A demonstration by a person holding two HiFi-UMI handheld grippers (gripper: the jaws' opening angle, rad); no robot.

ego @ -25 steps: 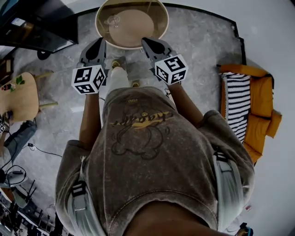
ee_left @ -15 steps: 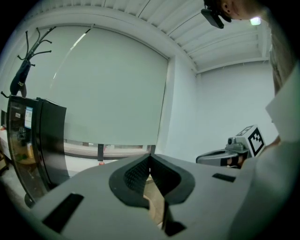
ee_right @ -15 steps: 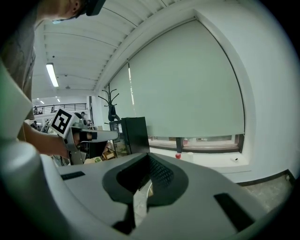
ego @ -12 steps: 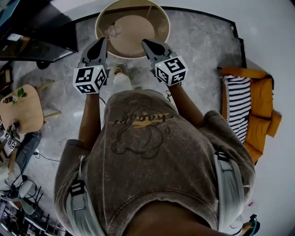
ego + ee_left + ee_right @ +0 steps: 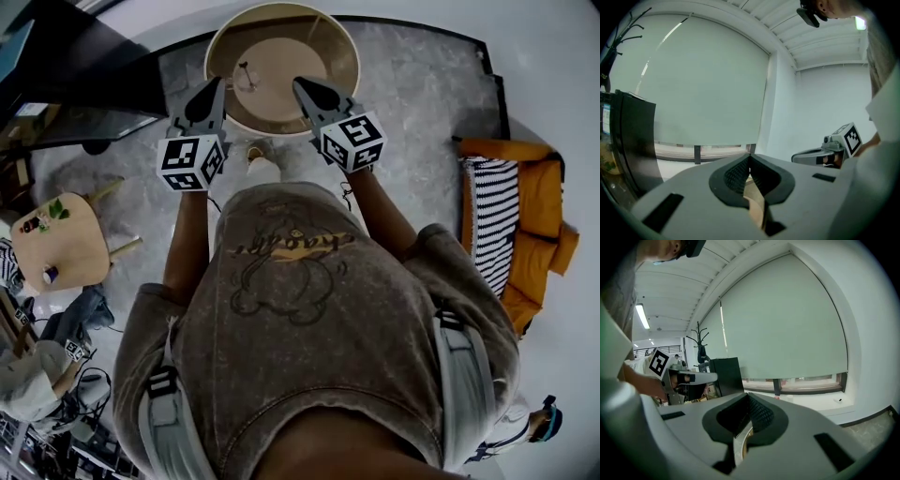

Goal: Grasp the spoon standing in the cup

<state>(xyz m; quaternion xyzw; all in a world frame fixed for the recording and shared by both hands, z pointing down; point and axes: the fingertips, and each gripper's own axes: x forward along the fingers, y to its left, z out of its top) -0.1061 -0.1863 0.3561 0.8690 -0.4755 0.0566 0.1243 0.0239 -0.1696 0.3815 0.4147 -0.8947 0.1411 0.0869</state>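
A small clear cup point(image 5: 247, 77) with a thin dark spoon standing in it sits on the round tan table point(image 5: 323, 47), left of the middle. In the head view my left gripper point(image 5: 217, 86) points at the table's near rim, just below and left of the cup. My right gripper point(image 5: 301, 86) is level with it, to the cup's right. Both are shut with nothing between the jaws. The left gripper view shows shut jaws point(image 5: 750, 158) raised toward a window wall; the cup is hidden there. The right gripper view shows the same: jaws point(image 5: 748, 395) shut and no cup.
A small wooden side table point(image 5: 61, 239) stands at the left. An orange sofa with a striped cushion point(image 5: 497, 220) lies at the right. A dark cabinet point(image 5: 75, 66) is at the back left. The person's torso fills the lower head view.
The person has stepped toward the round table, which sits larger and closer. Both grippers have gone forward with them, from short of the table to its near rim. Jaws stay shut.
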